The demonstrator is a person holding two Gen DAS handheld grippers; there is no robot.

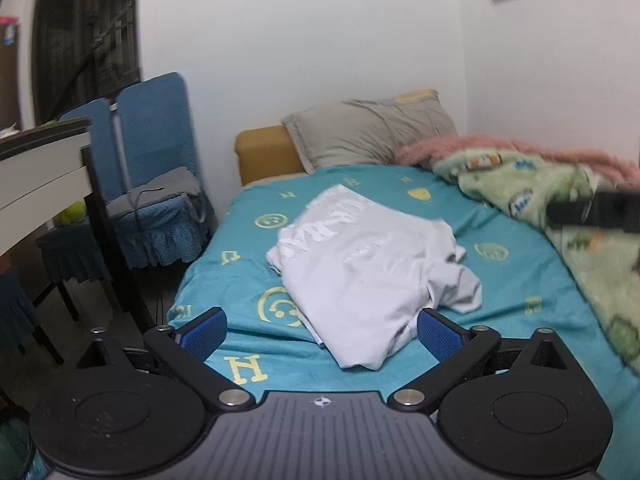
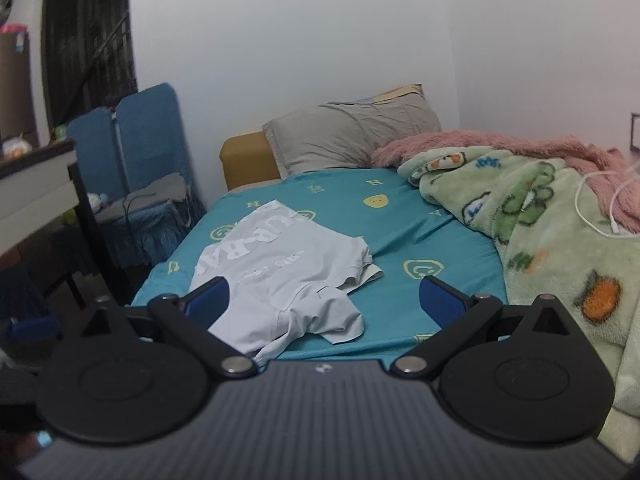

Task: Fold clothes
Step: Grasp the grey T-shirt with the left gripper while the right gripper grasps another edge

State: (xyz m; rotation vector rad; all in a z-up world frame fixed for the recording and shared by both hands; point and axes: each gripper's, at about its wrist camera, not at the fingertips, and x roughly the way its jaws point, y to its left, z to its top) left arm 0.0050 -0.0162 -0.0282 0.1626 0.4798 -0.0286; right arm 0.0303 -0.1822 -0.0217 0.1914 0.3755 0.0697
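Left claw (image 1: 320,334): spread wide, holding nothing
Right claw (image 2: 325,303): spread wide, holding nothing
Shirt (image 1: 368,268): white, partly folded on the teal sheet (image 1: 520,280); its near edge lies between the left claw's fingers, ahead-left of the right claw
Blanket (image 2: 560,248): green, right
Pillow (image 2: 344,140): grey, far end

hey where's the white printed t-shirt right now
The white printed t-shirt lies crumpled on the teal patterned bedsheet, toward the bed's left edge, in front of the grey pillow.
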